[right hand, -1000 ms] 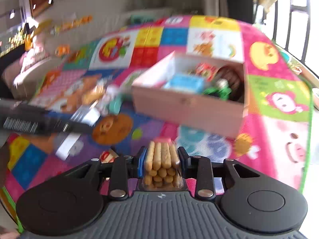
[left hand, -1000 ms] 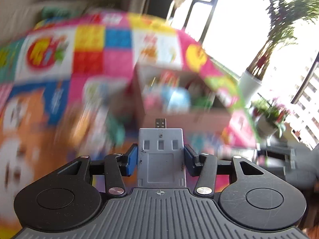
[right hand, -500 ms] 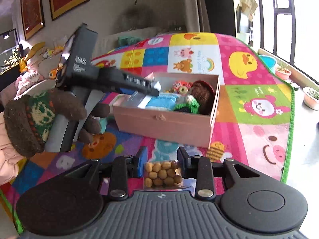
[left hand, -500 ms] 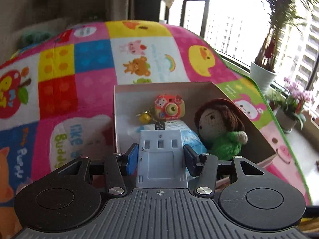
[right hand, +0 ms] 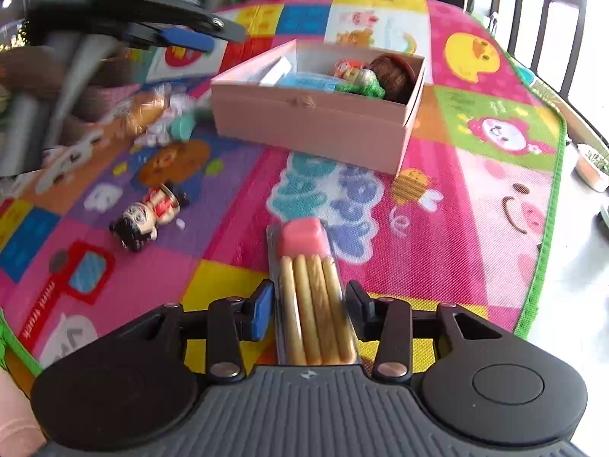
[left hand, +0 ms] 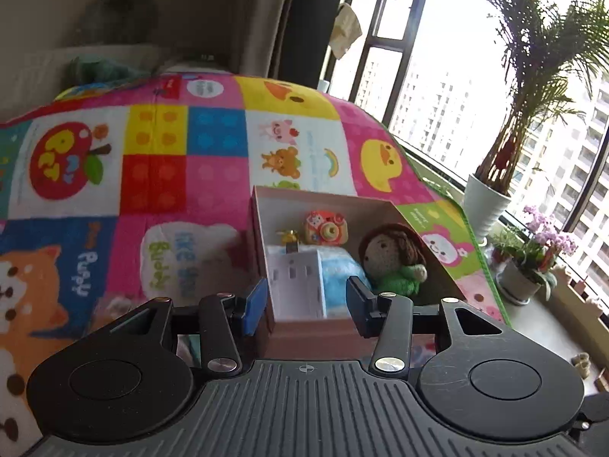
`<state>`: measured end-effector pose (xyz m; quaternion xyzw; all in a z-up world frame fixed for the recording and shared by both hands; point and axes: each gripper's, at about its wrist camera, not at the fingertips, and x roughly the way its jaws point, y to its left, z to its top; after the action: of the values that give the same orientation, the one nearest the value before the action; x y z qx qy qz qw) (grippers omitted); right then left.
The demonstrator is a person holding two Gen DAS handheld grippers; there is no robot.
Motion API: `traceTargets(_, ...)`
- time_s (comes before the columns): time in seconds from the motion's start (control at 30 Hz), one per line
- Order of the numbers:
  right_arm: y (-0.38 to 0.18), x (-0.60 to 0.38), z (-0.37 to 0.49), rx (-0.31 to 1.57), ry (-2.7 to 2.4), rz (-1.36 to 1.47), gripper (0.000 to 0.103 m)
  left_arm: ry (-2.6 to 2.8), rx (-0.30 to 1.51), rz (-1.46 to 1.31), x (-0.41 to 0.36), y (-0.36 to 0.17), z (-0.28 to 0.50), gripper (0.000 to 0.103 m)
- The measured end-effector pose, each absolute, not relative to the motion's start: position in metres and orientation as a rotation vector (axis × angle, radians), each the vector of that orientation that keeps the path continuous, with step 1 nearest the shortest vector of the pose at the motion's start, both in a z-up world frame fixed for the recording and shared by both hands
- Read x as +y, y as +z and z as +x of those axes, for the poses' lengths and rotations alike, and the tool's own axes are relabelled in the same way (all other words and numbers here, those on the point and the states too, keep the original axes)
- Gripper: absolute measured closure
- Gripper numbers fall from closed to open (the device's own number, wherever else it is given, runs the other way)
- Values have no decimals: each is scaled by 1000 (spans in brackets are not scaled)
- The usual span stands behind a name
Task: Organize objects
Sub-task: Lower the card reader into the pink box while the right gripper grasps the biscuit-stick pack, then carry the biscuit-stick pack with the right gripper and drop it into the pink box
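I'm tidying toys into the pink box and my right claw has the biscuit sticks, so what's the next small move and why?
Probably carry the clear packet of biscuit sticks with the pink cap forward over the open pink cardboard box. The right claw grips it above the colourful play mat, short of the box, which already holds other toys.

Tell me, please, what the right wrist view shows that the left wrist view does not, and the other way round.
Only the right wrist view shows the right gripper shut on a clear pack of biscuit sticks, a small figurine lying on the mat, and the left gripper from outside, blurred. Only the left wrist view shows the window, a potted palm, and the left gripper with nothing between its closing jaws. Both show the pink box on the colourful play mat, with the doll, toy camera and white block inside.
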<state>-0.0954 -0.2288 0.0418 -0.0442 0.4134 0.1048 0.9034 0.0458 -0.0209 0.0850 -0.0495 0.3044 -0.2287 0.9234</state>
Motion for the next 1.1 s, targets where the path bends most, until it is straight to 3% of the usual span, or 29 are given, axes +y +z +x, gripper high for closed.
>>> traceTargets(0.3,110,-230,-70,733,232,-36,71,-422,703,-225,44,53,-2,53)
traceTargets(0.57,202,-214,23,550,245,-64,71,-473,683,-260,58,54,-17,53)
traceTargets(0.8,189,-194,123,535,92,-187,66,-526,683,-238,54,55,-29,53)
traceTargets(0.9,182,-211,111,562,95,-113,61,-527,685,-197,56,52,-30,53)
traceTargets(1.1,161,-236,45,568,74,-77,42,-531,731,-163,52,44,-19,53)
